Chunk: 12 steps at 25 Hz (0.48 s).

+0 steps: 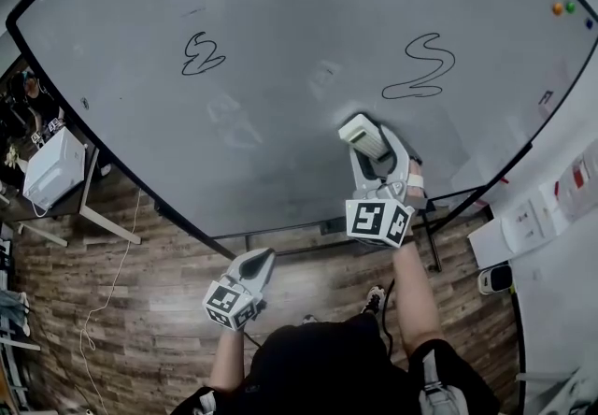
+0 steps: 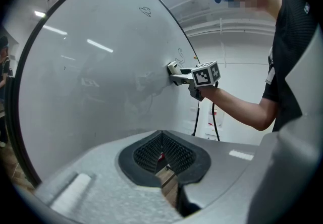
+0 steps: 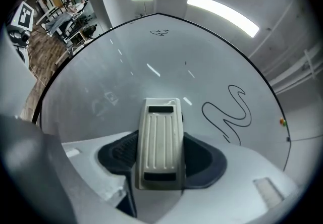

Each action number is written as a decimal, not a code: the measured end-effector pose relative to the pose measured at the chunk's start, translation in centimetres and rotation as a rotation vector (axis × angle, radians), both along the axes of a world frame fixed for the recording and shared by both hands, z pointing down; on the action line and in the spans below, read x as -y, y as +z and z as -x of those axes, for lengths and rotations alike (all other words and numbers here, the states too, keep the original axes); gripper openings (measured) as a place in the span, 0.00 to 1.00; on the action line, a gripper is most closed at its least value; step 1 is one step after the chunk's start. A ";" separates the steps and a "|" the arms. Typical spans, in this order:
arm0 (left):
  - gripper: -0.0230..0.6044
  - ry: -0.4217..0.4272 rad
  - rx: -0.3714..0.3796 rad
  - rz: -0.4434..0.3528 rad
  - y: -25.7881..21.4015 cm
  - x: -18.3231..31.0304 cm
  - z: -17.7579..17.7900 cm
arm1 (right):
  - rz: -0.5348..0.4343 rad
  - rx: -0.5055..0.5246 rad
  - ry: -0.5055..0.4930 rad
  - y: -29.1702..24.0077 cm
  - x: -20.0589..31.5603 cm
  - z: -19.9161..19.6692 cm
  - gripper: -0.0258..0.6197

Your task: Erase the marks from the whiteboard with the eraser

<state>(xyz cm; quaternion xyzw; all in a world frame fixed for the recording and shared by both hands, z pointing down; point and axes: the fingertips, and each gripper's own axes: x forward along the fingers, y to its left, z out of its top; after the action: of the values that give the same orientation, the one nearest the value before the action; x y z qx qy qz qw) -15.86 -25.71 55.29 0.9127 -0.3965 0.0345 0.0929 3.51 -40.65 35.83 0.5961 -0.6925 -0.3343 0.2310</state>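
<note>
- The right gripper (image 3: 160, 143) has its jaws pinching the eraser (image 3: 160, 117) by its two long sides; the ribbed back faces the camera, I think so that the wiping side faces the whiteboard (image 1: 280, 77).
- The eraser is up against the board, not far above its bottom edge and right of the middle; from the left gripper view it looks like it touches the board.
- The big squiggle (image 1: 420, 67) is near the eraser, above it and to the right; it is not wiped yet, and I guess it goes first.
- The small squiggle (image 1: 202, 55) is well apart, on the left half of the board; it is not wiped either.
- The left gripper (image 1: 250, 268) hangs low, below the board's bottom edge; its jaws are pressed together with nothing in them, likely kept out of the way.
- The board is big, pale and shiny with a dark frame; two small magnets (image 1: 563, 7), one orange and one green, sit near its top right corner.
- The room has a wood floor (image 1: 140, 310), white walls, long ceiling lights (image 3: 222, 13) and a white box (image 1: 54, 167) on a desk off to the left.
</note>
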 end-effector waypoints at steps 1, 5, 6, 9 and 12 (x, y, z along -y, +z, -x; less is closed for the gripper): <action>0.05 0.003 0.001 -0.002 0.0 0.0 -0.1 | 0.004 0.011 0.010 -0.1 0.0 -0.7 0.43; 0.05 0.009 0.004 -0.009 0.0 0.0 -0.2 | 0.022 0.049 0.027 0.1 0.1 -2.1 0.43; 0.05 0.010 0.002 -0.003 0.1 0.0 -0.2 | 0.025 0.054 0.026 0.2 0.1 -2.1 0.43; 0.05 0.012 0.002 0.005 0.3 -0.1 -0.3 | 0.021 0.041 0.009 0.3 0.1 -1.2 0.43; 0.05 0.009 0.006 -0.008 0.2 -0.1 -0.1 | 0.029 -0.002 -0.027 0.6 -0.2 1.1 0.43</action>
<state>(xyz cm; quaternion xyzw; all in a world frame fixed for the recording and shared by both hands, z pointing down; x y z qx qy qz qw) -15.73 -25.58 55.50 0.9146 -0.3930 0.0360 0.0880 2.44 -40.49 36.42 0.5831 -0.7050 -0.3279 0.2355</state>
